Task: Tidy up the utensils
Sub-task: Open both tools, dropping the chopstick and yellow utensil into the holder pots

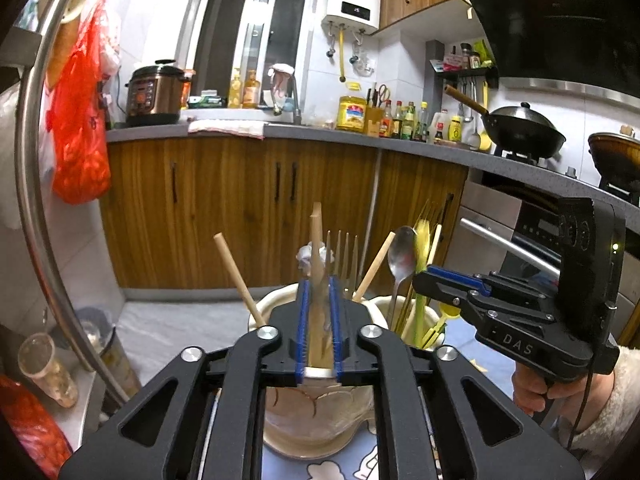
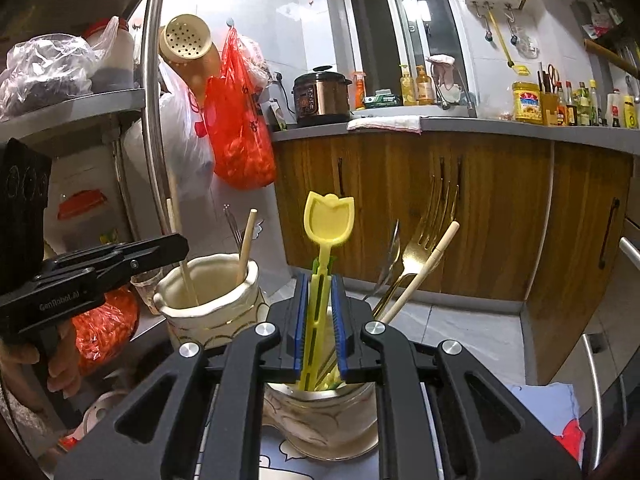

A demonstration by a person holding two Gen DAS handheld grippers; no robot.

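While both cream holders sit side by side on my table, my left gripper (image 1: 319, 312) stands barely parted around a wooden chopstick (image 1: 317, 240) over one holder (image 1: 316, 420), and my right gripper (image 2: 320, 320), barely parted, brackets a yellow tulip utensil (image 2: 329, 220) over the other (image 2: 320, 420).

The left gripper (image 1: 319, 320) is matte black plastic: two angular link arms with triangular cut-outs, joined by round silver screws, and jaws lined with ribbed blue pads. The right gripper (image 2: 320, 328) is built the same. Seen from the left wrist camera at about 3 o'clock, the right gripper's side carries the raised letters "DAS", small silver screws, a black box with a green light, and a thin black cable. A fluffy cream sleeve (image 1: 616, 404) covers the wrist beneath it. The left gripper's side reads "GenRobot.AI" in the right wrist view.
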